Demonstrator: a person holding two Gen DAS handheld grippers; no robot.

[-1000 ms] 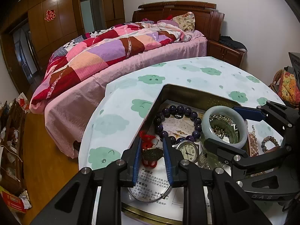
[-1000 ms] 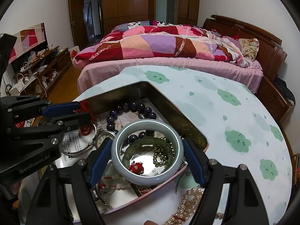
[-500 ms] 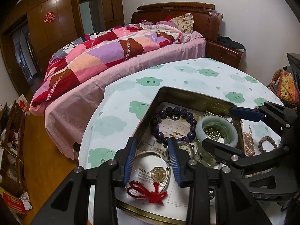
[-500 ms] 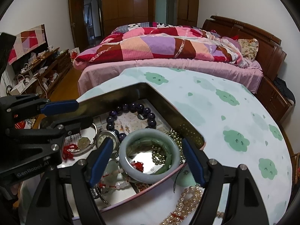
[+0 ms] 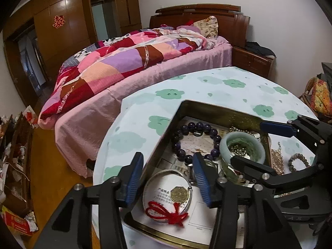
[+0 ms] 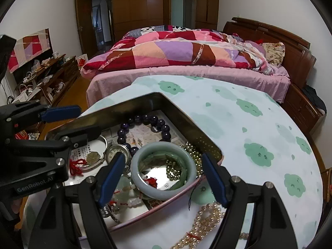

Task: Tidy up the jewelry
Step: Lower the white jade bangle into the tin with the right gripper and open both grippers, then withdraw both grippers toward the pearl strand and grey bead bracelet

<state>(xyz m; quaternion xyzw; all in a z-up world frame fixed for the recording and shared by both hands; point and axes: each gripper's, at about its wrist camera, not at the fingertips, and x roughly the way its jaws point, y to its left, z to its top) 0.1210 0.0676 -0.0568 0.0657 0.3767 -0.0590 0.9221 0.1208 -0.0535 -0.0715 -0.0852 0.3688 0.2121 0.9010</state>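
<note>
A: Where is the brass charm [image 5: 178, 193]?
B: Lying free on a silver bangle [image 5: 166, 195] inside the tin [image 5: 217, 112], red cord [image 5: 166, 211] attached.
A: And the tongs?
B: Left tongs [image 5: 169, 178] opening around it, untouched; right tongs [image 6: 162, 174] wide, straddling the jade bangle [image 6: 164, 191] (no contact). Pearls [image 6: 199, 226] on the counter [image 6: 259, 128].

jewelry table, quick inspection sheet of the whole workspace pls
surface: round table in white cloth with green clouds.
job's things: open metal tin holds a purple bead bracelet, pale green jade bangle, brass octagonal charm on red cord; pearl strand lies outside on the cloth.
clutter: printed papers line the tin.
grippers: left gripper opening, nothing pinched; right gripper open around the bangle.
cables: nothing seen on the table.
surroundings: bed with patchwork quilt, wooden wardrobe.
</note>
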